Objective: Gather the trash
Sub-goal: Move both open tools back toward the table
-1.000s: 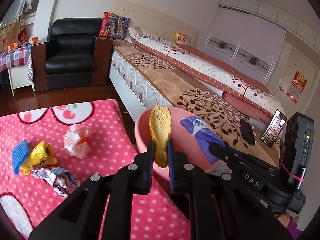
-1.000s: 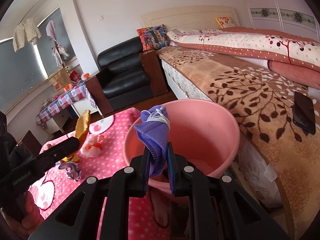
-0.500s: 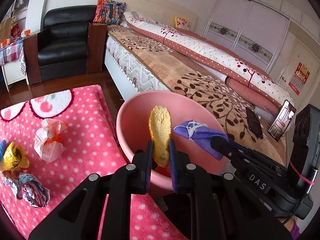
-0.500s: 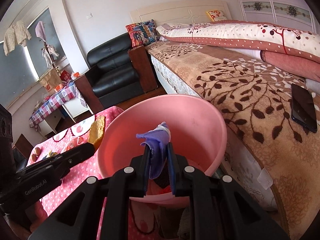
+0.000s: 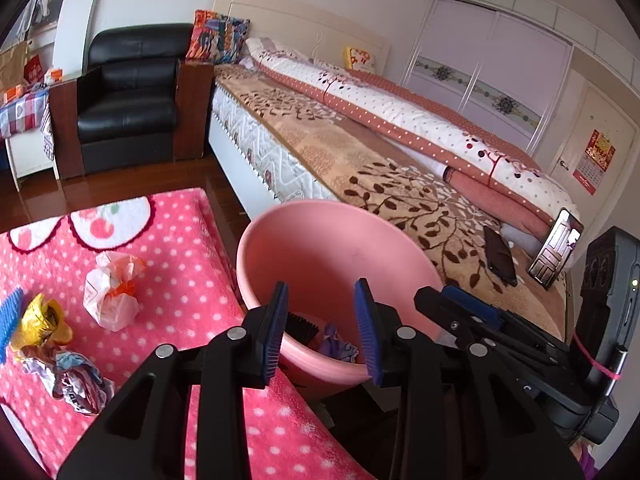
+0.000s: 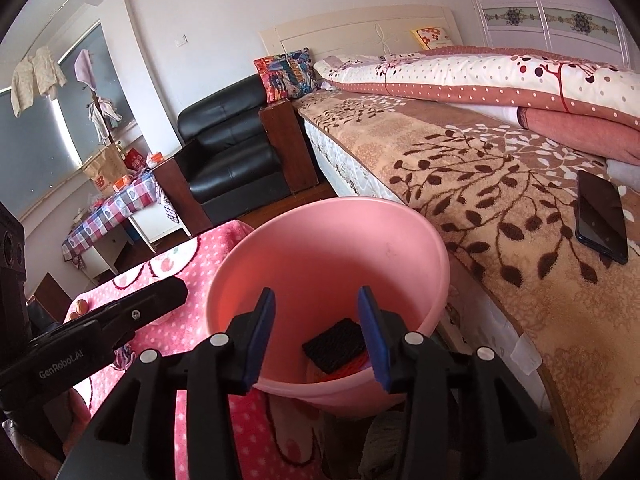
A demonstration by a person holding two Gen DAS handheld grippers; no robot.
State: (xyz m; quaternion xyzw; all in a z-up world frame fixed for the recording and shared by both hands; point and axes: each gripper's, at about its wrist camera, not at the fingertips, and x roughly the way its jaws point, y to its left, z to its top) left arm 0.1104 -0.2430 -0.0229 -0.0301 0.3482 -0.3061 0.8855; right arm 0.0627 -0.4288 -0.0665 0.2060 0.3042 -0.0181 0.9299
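Observation:
A pink bucket stands between the pink dotted blanket and the bed. My left gripper hangs over its near rim, its jaws opening with nothing between them. Below lie a purple mask and a black pad. My right gripper is also over the bucket, its jaws opening and empty, with the black pad beneath. On the blanket lie a white wrapper, a yellow wrapper and a crumpled wrapper.
The bed runs along the right, with a dark phone lying on its cover and a second phone propped up. A black armchair stands at the back, a checked table to the left. A blue brush lies at the blanket's left edge.
Both grippers opened. The yellow-brown piece left the left jaws and the purple mask left the right jaws; the mask now lies in the bucket. The left gripper moved closer over the bucket.

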